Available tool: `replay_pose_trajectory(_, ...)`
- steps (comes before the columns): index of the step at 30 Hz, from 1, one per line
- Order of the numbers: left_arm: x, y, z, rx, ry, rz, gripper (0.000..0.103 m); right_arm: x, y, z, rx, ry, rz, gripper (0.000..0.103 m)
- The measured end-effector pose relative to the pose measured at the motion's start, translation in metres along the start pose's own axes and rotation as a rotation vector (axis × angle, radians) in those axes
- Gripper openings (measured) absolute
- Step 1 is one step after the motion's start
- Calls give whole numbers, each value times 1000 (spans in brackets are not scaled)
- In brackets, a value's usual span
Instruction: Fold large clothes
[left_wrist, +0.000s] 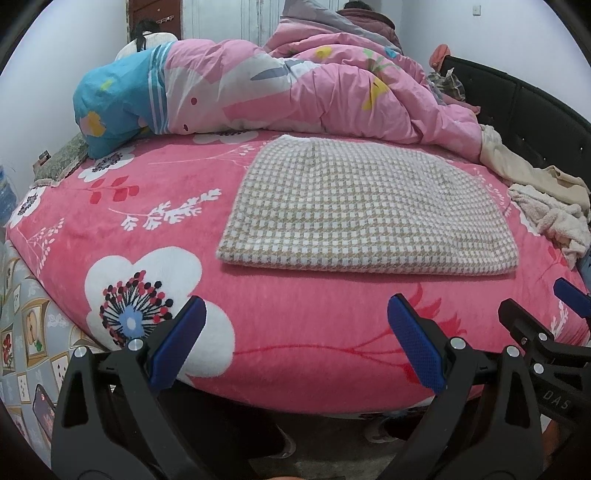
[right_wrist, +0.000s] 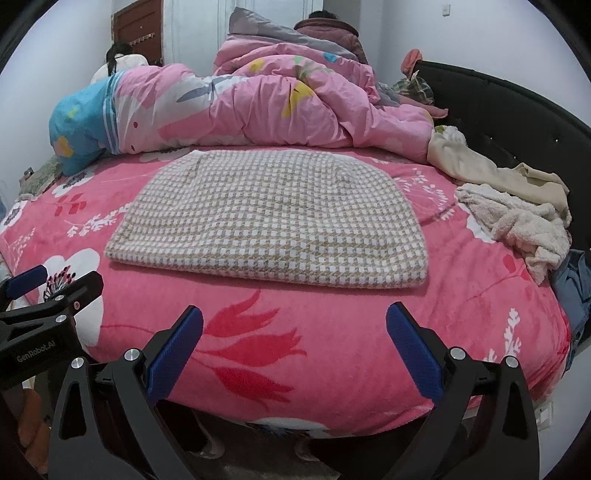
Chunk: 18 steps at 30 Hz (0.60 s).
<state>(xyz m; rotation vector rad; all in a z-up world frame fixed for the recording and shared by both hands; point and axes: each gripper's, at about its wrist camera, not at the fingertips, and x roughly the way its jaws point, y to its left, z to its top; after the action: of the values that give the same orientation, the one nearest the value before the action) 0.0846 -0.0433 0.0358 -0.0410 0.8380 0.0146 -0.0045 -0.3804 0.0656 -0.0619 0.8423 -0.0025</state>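
Note:
A beige-and-white checked garment (left_wrist: 365, 214) lies folded flat as a rectangle on the pink floral bed; it also shows in the right wrist view (right_wrist: 273, 218). My left gripper (left_wrist: 295, 332) is open and empty, held over the bed's front edge, short of the garment's near fold. My right gripper (right_wrist: 295, 336) is open and empty too, also at the front edge, apart from the garment. The right gripper shows at the right edge of the left wrist view (left_wrist: 535, 310), and the left gripper at the left edge of the right wrist view (right_wrist: 55, 284).
A bunched pink and blue duvet (left_wrist: 280, 88) fills the back of the bed. Cream clothes (right_wrist: 517, 210) and a blue garment (right_wrist: 576, 284) are piled at the right by the black headboard (right_wrist: 517, 110). Two people sit beyond the duvet.

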Motion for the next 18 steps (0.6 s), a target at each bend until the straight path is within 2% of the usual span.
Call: replay_pose_trajectory(18,-1,-1,0,2,-2,1,95,0,-1,-1,2,2,-3,97)
